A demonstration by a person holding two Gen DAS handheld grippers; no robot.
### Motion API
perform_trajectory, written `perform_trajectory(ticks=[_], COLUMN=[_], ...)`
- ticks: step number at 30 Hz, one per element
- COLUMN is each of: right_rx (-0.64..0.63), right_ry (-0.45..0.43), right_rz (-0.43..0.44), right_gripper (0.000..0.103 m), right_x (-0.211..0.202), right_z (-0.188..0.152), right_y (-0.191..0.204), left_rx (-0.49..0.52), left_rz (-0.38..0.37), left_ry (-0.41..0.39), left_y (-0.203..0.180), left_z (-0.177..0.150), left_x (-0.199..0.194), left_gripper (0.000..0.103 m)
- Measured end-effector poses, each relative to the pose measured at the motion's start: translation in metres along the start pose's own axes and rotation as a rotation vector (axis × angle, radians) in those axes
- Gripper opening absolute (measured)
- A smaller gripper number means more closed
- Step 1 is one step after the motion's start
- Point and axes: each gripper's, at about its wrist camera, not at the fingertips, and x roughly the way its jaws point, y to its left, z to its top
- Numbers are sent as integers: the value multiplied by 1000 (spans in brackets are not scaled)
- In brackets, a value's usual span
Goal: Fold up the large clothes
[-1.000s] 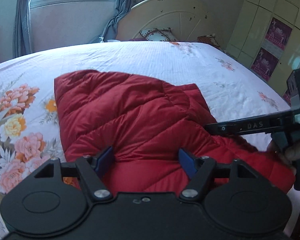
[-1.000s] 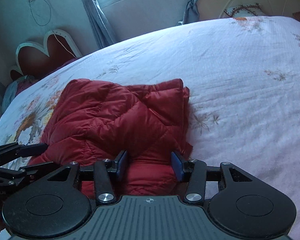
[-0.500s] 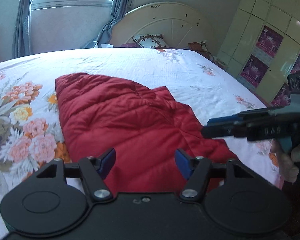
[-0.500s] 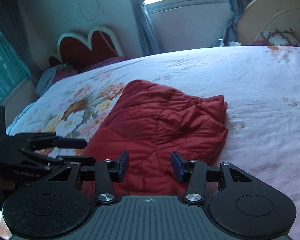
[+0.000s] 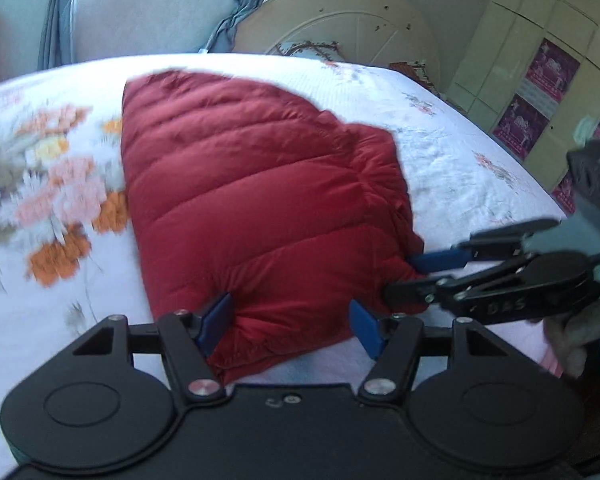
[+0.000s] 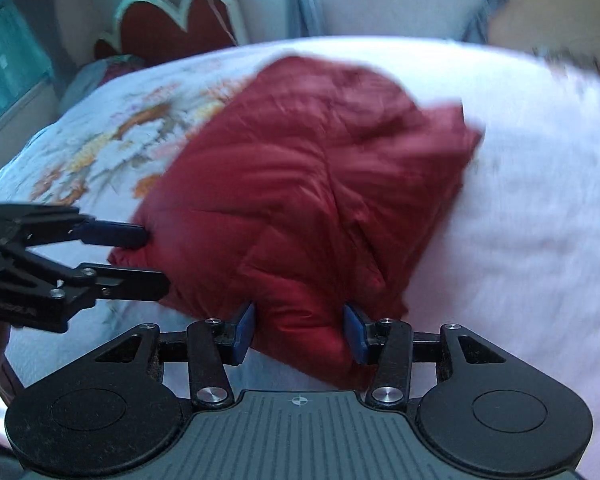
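Hand-held gripper [image 6: 300,330] pads pinch the puffy, quilted red jacket [image 6: 312,184].

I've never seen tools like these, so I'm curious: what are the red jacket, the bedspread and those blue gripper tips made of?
The red jacket looks like smooth, slightly shiny synthetic shell over puffy filling, stitched in padded bands. The bedspread seems matte woven cloth, white with printed flowers. The blue pads look like matte rubber or plastic, hard to tell which, on black arms.

You are in a home bedroom. A wide bed [image 5: 440,148] with a floral sheet fills it, with a rounded headboard [image 5: 340,28], curtained window [image 5: 148,20] and wardrobe doors [image 5: 540,60].
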Motion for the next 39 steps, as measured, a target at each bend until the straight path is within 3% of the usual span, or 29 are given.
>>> perform_trajectory(ticks=[4,7,11,14,17,20,24,27,30,32,33,35,37,39], right_rx=[22,26,38,65,74,60,73,82,96,142,163,188,229,313], right_ry=[-2,5,-151,-241,-232,-145,-120,-205,-281,-285,-269,-207,-171,-249], right_rz=[-8,-23,3,-5,-11,-34,-28,-19,-93,-105,-110,-118,-93,-70], right_gripper=[47,47,47,47,47,47,47,47,47,30,12,11,11,11], right_x=[12,1,-47,-51,-27,10,22,-3,-13,-6,1,23,34,13], right_z=[-5,3,22,46,64,66,63,70,80,88,90,92,90,83], right_y=[-2,2,3,-6,-15,-21,-26,-27,-41,-59,-66,-79,-91,-104], left_rx=[17,23,34,23,21,17,47,47,36,14,3,-9,-5,2], left_rz=[37,52,37,50,61,99,137,133,166,180,184,183,194,213], left_ry=[-1,7,-150,-199,-167,-72,-57,-110,-151,-141,-117,-71,-75,-94], left_y=[-6,-17,-22,-11,-2,5,3,0,5,13,15,19,18,16], left_z=[-5,4,29,52,63,53,45,56,69,75,76,75,74,74], left_x=[13,1,-44,-40,-12,23,29,11,8,16,23,36,36,25], left_gripper=[63,63,62,62,62,61,62,61,61,61,61,64,65,64])
